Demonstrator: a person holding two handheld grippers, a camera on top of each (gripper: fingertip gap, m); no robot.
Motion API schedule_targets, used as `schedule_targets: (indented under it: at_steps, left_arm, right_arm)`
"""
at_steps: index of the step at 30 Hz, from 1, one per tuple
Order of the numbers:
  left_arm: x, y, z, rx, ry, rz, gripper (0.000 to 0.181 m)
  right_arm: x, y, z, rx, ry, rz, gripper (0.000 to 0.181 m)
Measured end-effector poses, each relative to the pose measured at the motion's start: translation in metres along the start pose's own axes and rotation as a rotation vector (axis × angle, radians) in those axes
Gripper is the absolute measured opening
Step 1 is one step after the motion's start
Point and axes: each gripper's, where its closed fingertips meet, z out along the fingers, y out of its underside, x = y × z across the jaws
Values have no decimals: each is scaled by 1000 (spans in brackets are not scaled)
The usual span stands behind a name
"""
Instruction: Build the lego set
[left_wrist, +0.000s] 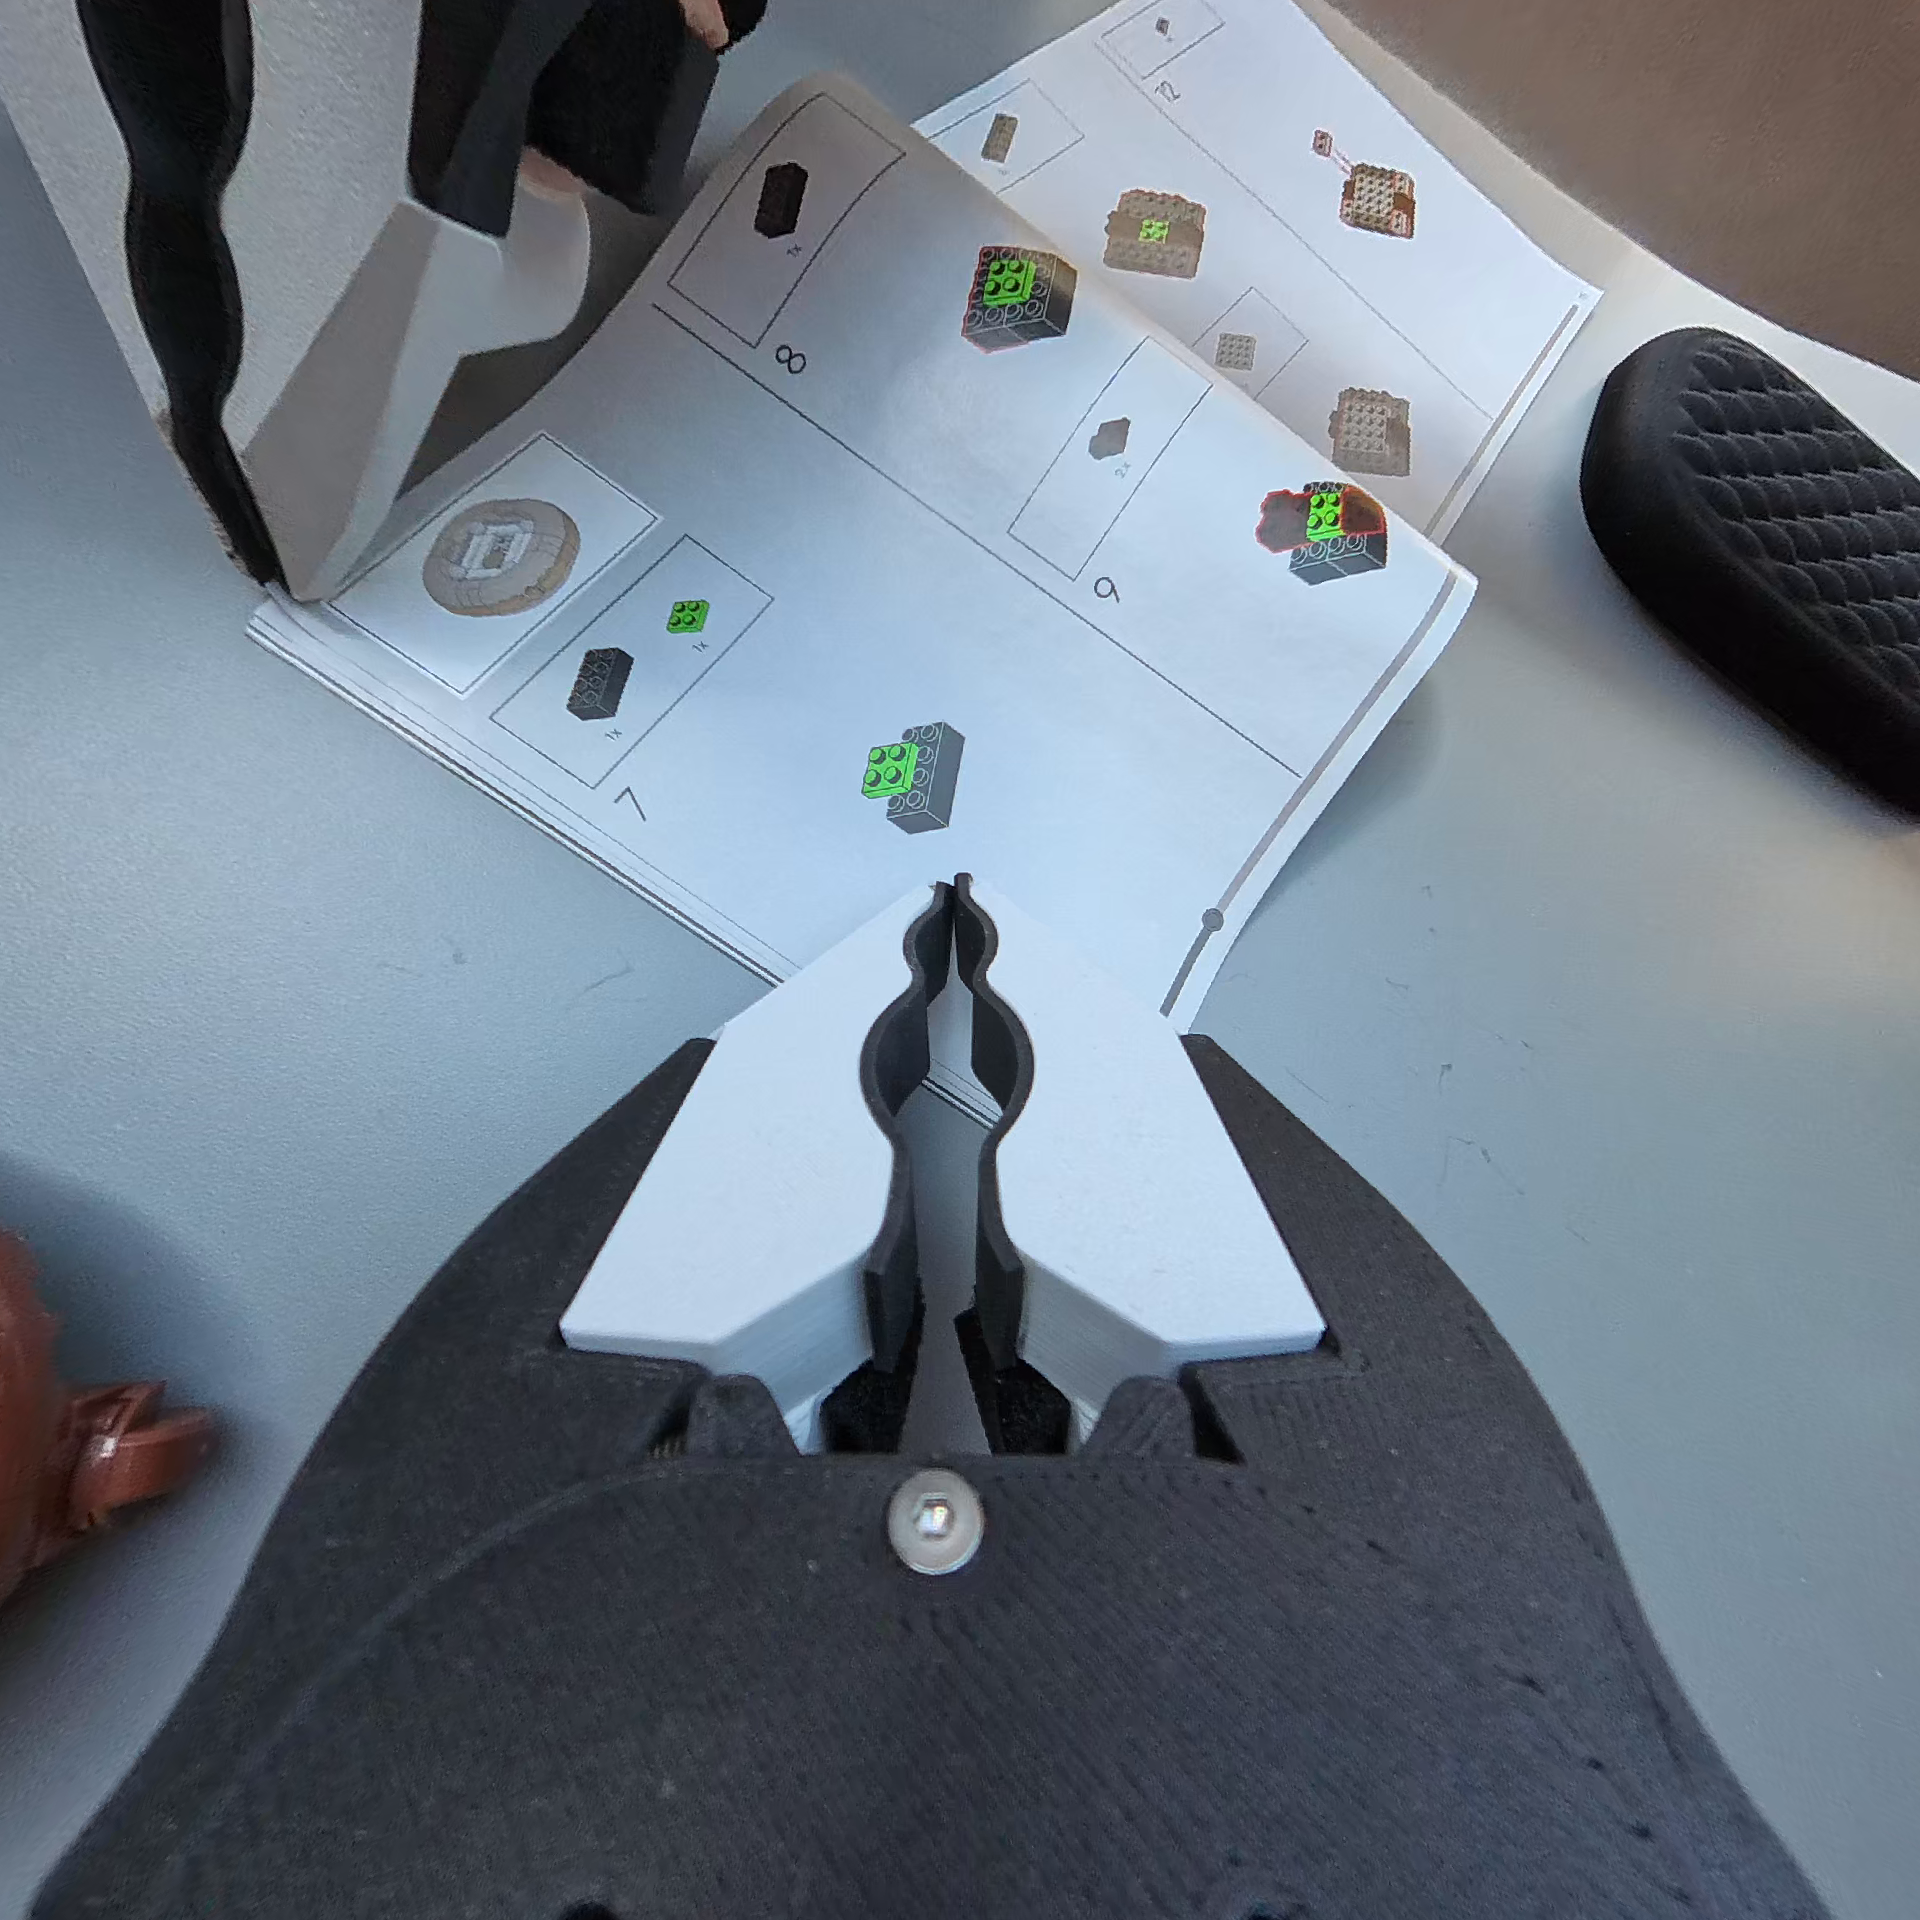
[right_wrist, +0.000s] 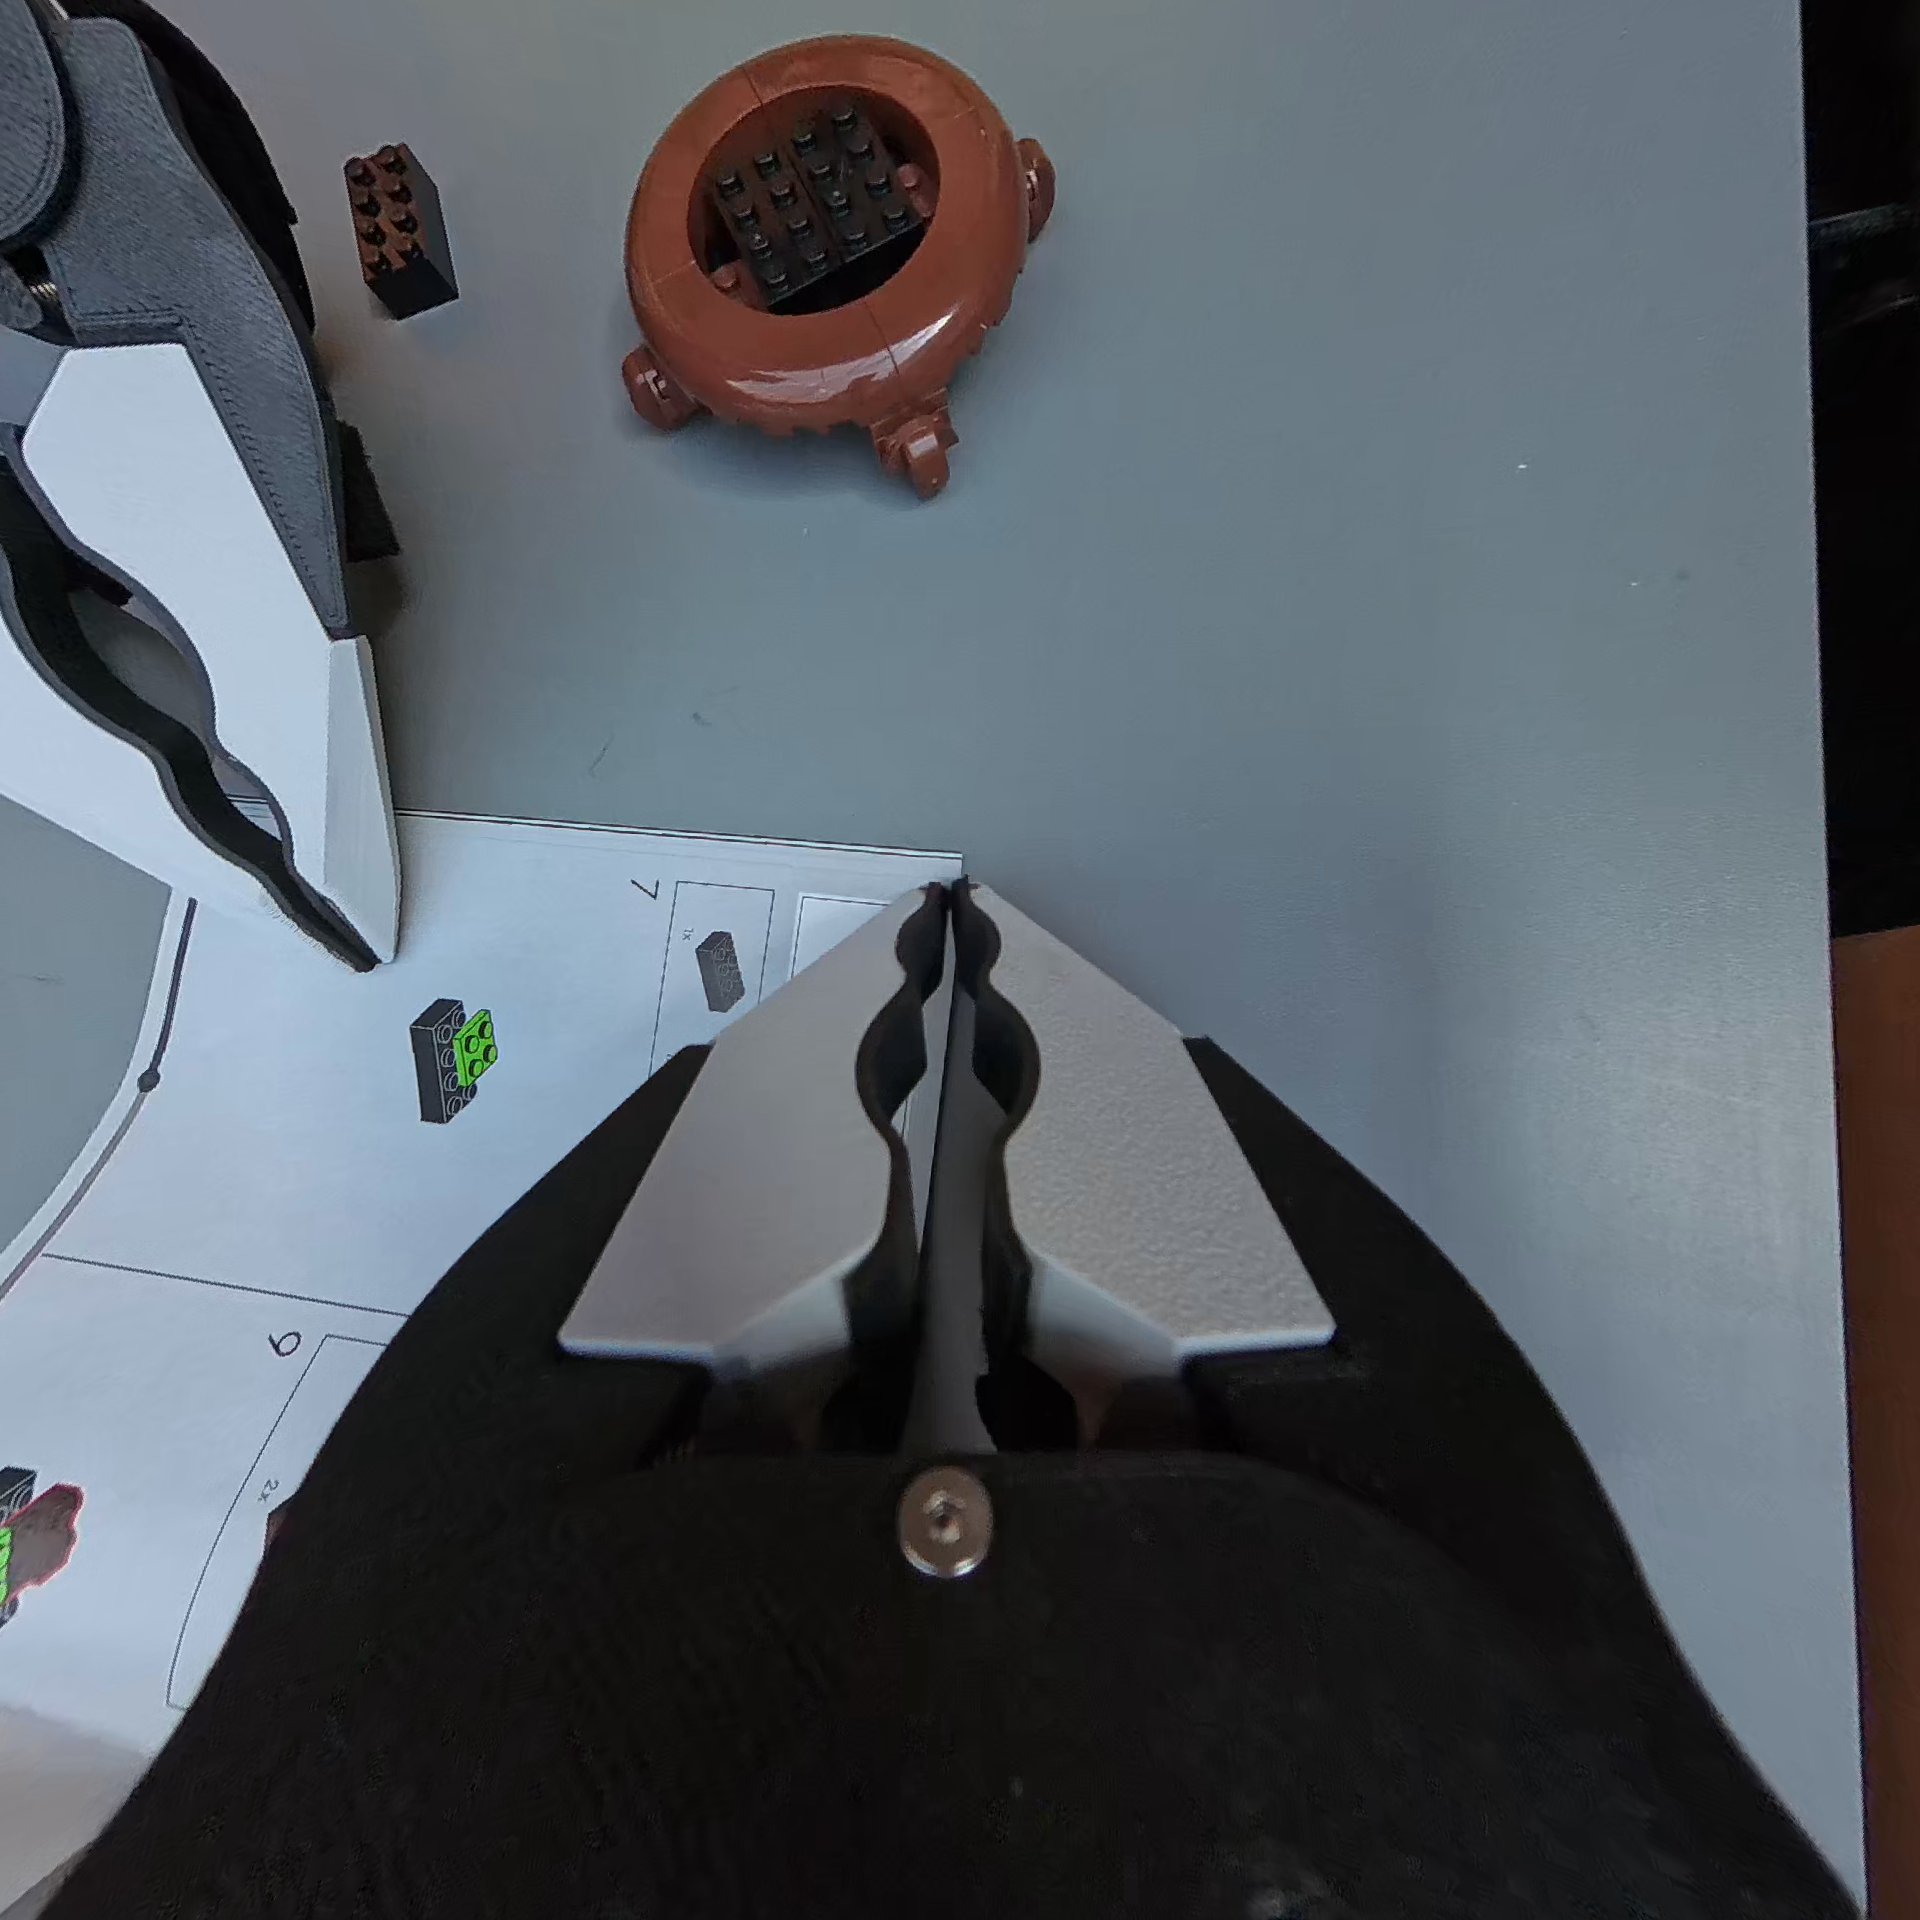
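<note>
The lego set lies in three parts on the grey bench (right_wrist: 1351, 623). An instruction booklet (left_wrist: 935, 582) is spread open and flat, its white pages printed with boxed, numbered steps and small drawings of black, green and tan bricks; the far page curls up slightly at the fold. Beyond the booklet's edge sits a round brown ring assembly (right_wrist: 831, 260), glossy, built from curved segments with small clip-like pieces projecting around its rim. Black studded plates (right_wrist: 816, 203) fill its central opening, studs facing up. Left of the ring, well apart from it, a single dark brown brick (right_wrist: 400, 229) lies alone, studs visible.
</note>
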Motion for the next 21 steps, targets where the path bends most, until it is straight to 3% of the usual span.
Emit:
schedule_targets:
  at_steps: [21]
  left_arm:
    - [0,0,0,2,8,-12,0]
  right_arm:
    - [-1,2,-2,16,6,0,2]
